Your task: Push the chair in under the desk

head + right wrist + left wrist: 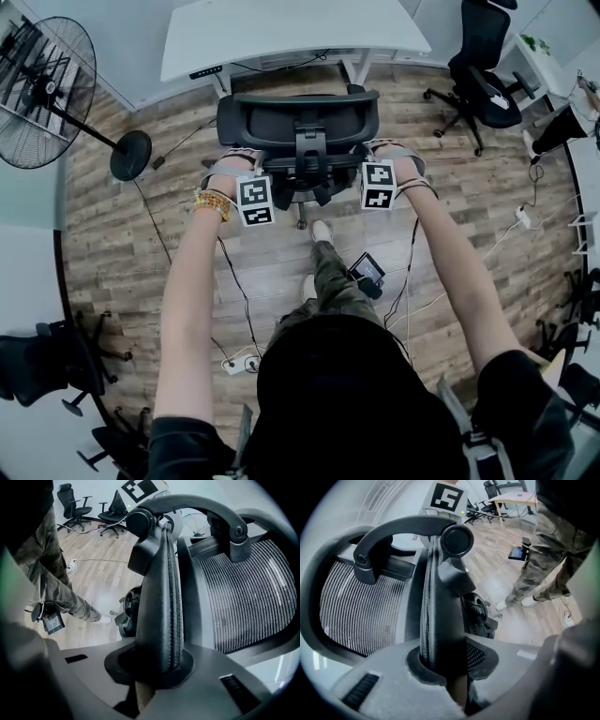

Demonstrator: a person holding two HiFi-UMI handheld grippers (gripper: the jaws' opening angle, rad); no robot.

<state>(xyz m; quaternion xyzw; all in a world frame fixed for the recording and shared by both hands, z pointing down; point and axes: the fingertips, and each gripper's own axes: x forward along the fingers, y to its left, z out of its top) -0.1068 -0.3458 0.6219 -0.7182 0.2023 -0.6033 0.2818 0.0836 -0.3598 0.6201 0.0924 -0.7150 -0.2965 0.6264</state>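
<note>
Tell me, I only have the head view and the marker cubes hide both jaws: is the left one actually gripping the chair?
Observer: Yes, the left gripper has its jaws closed on the backrest's padded rim.
Operator: And the right?
Observer: The right gripper is clamped on the same padded rim, opposite side.
Operator: Is the mesh caught?
Observer: No, the mesh panel lies beside the jaws, outside the grip.

No readable words, brands or numbers, only black-and-white square markers on the left cube and right cube
</note>
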